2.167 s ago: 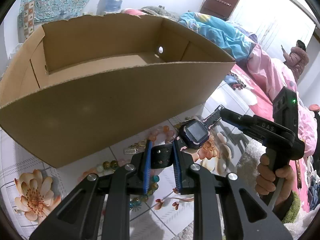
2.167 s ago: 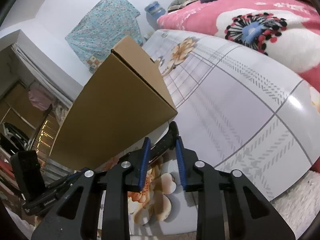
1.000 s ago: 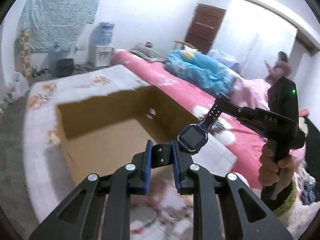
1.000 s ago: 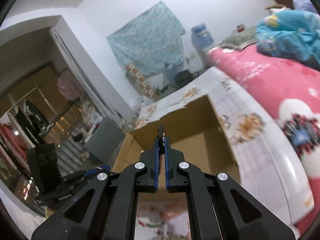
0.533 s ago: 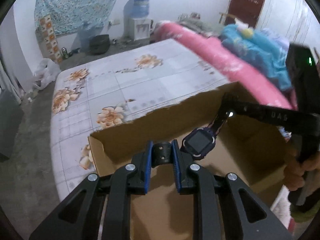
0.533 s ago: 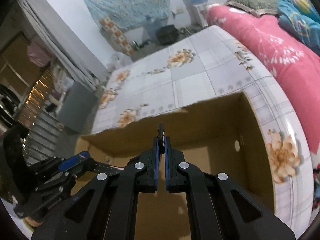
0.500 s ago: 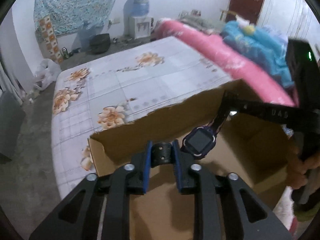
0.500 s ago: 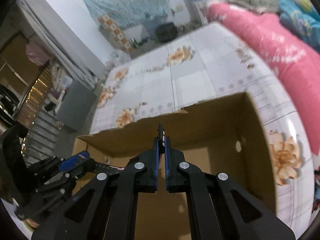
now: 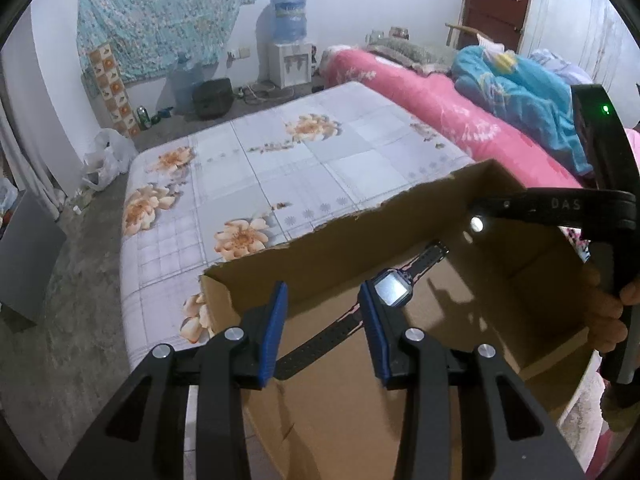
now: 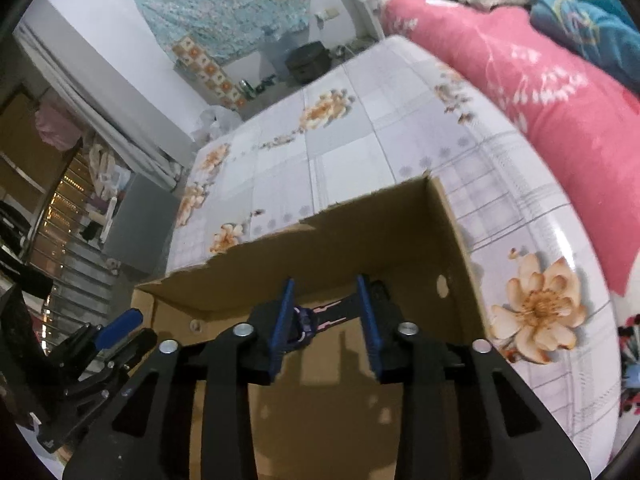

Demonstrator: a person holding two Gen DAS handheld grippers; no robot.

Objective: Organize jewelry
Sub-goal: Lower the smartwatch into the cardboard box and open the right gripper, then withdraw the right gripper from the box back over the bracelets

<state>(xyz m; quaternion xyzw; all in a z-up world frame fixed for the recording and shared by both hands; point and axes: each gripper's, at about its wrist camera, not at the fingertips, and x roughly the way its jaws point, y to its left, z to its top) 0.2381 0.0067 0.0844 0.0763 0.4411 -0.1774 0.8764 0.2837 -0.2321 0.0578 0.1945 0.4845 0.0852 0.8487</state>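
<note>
A dark blue smartwatch [image 9: 390,288] with a black strap hangs loose over the inside of the open cardboard box [image 9: 340,248]. Its strap runs across the gap of my left gripper [image 9: 324,316], whose jaws are opening, and neither blue pad presses on it. In the right wrist view the watch [image 10: 306,326] sits low between the jaws of my right gripper [image 10: 326,316]. Those jaws are also opening and are clear of the strap. Both grippers point down into the box [image 10: 360,232]. The right gripper [image 9: 480,210] reaches in from the right, the left gripper [image 10: 132,328] from the left.
The box stands on a white floral-tiled surface [image 9: 280,152]. A pink bed [image 9: 440,96] with a blue blanket lies on the right. A water dispenser [image 9: 290,56] stands by the far wall and a grey cabinet [image 10: 136,216] on the left. A hand [image 9: 608,320] holds the right gripper's handle.
Both grippers came over the box and tilted down into it. Both jaws spread apart and let go of the watch strap, and the watch has sunk lower inside the box.
</note>
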